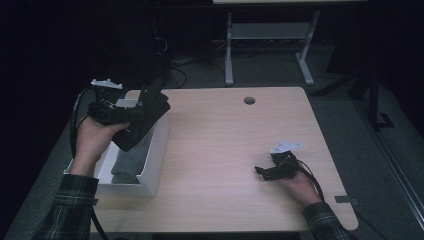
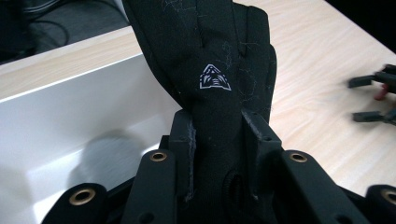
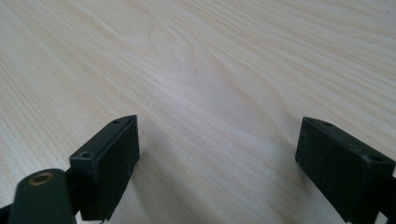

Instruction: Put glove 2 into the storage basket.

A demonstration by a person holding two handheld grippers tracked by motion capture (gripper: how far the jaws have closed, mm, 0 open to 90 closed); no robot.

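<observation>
Left gripper (image 1: 145,107) at about 10 o'clock on the table (image 1: 225,150), raised above the far end of the white box (image 1: 152,160). Jaws clamped on a black glove (image 2: 210,60); in the left gripper view both pads press the cuff end, with the glove's fingers and a small white triangular logo pointing away from the camera. High view: the glove hangs folded and slack from the jaws, over the box's right wall and off the wood.

Inside the box, a grey folded cloth item (image 1: 127,160) lies on the bottom at about 8 o'clock; what it is I cannot tell.

Right gripper (image 1: 261,172) at about 4 o'clock, resting low on the tabletop, well apart from the box. Jaws stand wide apart, only bare wood grain between them.

Judgement: grasp and lift are done. Whether the glove is going into the box or coming out cannot be read from here. Left to do: carry, set down, release. Right gripper looks idle.
</observation>
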